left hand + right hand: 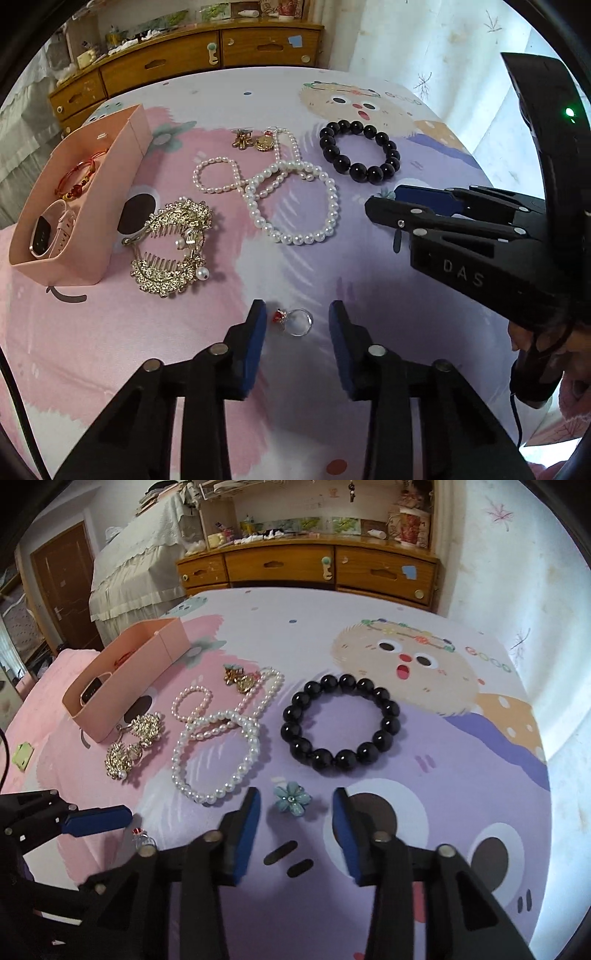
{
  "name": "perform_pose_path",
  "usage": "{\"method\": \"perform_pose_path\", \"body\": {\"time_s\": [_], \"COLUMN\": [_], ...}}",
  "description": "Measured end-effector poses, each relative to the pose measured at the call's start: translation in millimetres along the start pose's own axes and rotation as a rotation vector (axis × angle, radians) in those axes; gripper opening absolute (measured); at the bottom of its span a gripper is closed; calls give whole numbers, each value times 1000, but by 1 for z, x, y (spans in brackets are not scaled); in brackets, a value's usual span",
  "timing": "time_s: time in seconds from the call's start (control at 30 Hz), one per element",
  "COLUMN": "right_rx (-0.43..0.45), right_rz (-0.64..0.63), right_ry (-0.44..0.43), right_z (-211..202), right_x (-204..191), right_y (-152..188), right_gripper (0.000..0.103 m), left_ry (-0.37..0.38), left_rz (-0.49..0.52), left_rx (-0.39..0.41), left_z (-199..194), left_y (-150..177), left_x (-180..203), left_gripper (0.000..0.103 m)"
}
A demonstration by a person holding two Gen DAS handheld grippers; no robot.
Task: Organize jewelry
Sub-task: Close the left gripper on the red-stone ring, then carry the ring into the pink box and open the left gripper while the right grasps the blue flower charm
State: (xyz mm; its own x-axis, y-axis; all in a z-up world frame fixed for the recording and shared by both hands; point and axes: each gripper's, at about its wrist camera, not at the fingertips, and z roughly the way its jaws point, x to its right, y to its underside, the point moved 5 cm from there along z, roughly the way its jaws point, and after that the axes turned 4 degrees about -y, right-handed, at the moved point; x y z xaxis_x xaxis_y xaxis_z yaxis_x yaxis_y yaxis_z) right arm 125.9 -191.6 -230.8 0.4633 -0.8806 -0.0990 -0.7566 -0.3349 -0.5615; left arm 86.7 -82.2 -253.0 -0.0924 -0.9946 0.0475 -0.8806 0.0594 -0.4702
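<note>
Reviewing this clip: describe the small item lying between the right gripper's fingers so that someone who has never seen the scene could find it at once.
Start at the black bead bracelet on the cartoon-print sheet. Just nearer the camera, between the open right gripper fingers but untouched, lies a blue flower-shaped piece. It is the only blue, petalled item; its neighbours are bead loops.

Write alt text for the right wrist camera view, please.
The right gripper hangs open around a small blue flower-shaped ring on a cartoon-print bedsheet. Beyond lie a black bead bracelet, white pearl strands and a pink open box.
</note>
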Motion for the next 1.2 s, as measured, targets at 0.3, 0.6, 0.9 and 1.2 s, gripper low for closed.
{"method": "perform_pose_path", "body": {"time_s": [0.3,0.6,0.9,1.2], "right_rx": [2,6,3,34], "right_rz": [10,13,-26,-68], "right_ry": [-9,-15,-60,-144], "right_z": [-2,-5,-6,-9], "right_x": [-1,-8,-47,-106], "right_y": [4,3,-8,-33], "right_gripper": [19,19,19,19], "left_ry": [12,27,26,-5], "left_rz": [-43,-58,-128,-186], "left_rx": [21,40,91,189], "left_z": [0,-5,-30,-74], "left_y": [2,8,4,-26], "left_x": [-12,-19,-50,-109], "left_gripper": [8,6,6,6]}}
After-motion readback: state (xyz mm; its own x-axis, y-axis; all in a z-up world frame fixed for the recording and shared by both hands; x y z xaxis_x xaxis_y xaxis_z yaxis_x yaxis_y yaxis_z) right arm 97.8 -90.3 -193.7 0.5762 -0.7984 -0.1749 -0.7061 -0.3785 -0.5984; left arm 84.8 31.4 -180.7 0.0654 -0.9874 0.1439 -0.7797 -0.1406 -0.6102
